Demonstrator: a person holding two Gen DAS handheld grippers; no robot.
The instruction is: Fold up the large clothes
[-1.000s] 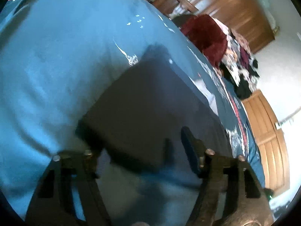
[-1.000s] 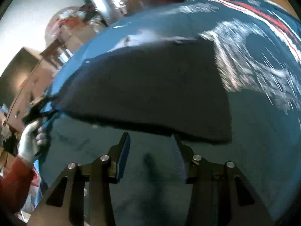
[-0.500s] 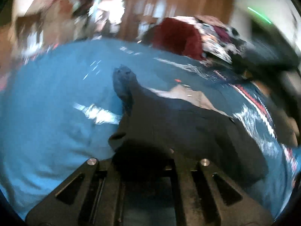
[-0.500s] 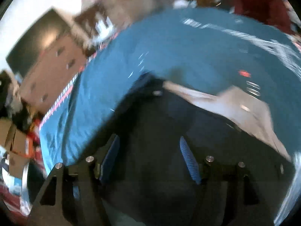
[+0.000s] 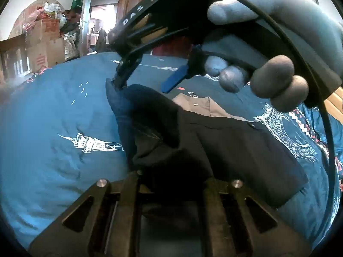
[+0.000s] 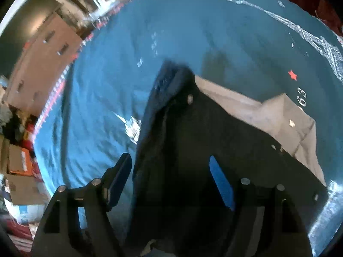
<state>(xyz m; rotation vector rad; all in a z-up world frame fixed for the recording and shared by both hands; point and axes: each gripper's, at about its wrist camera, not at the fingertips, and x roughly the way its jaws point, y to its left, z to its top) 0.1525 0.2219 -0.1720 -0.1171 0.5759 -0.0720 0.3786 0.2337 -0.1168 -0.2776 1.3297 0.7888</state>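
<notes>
A dark navy garment with a tan lining lies folded on a blue bedspread. My left gripper is at the garment's near edge, shut on a bunched fold that hides its fingertips. A gloved hand holds my right gripper over the far corner. It is open, with one fingertip touching the corner. In the right wrist view the garment and lining spread under the open right gripper, and its blue pads are bare.
The bedspread has white tower prints and a red-patterned border. Cardboard boxes and a doorway stand beyond its far left. A wooden dresser and more boxes flank the bed. Red cloth lies at the far right.
My left gripper went from open to shut on the garment's near edge. The right gripper swung over to the far corner and stayed open. Both views turned.
</notes>
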